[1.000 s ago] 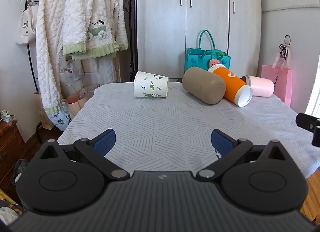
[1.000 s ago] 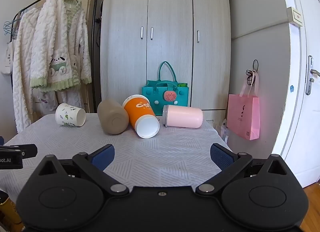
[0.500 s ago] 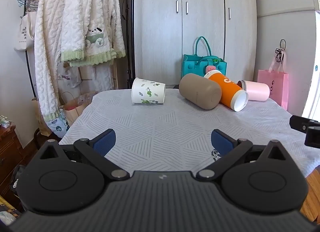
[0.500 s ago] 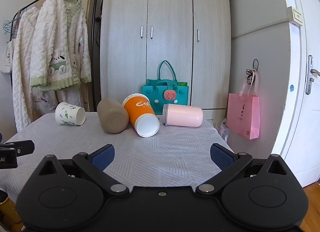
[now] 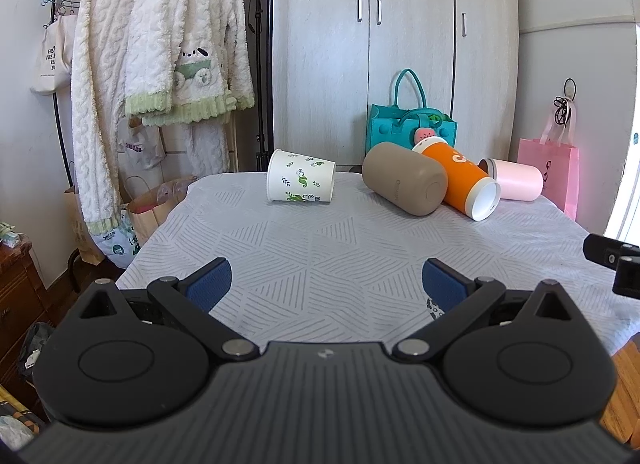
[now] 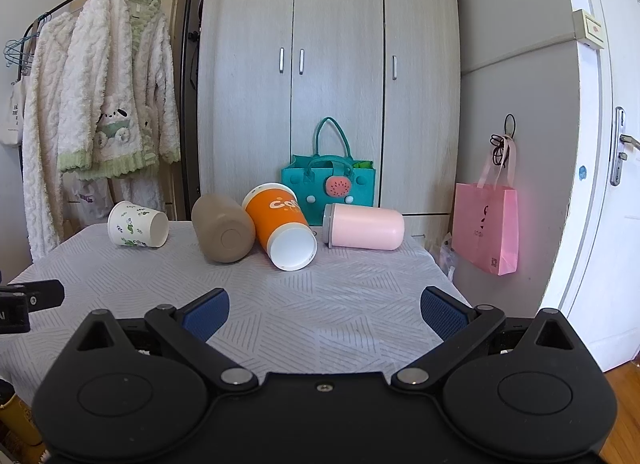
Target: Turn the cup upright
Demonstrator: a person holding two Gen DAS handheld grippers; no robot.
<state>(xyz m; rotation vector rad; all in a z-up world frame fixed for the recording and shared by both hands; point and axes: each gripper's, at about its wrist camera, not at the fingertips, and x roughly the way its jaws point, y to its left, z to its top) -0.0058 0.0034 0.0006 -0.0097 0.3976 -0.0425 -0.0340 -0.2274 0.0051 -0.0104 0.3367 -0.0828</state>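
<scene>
- While both grippers hang over the near edge of the table (image 5: 320,248), four cups lie on their sides at the far end.
- Left gripper (image 5: 326,280): fingers spread wide, holding nothing.
- Right gripper (image 6: 325,310): fingers spread wide too, nothing between.
- White cup (image 5: 301,181) far left, apart from the others.
- Tan cup (image 5: 404,179) touching orange cup (image 5: 460,184), base toward us.
- Pink cup (image 6: 364,226) far right, just beside the orange one.
- Teal bag (image 6: 328,188) behind the cups; pink bag (image 6: 486,226) right.
</scene>
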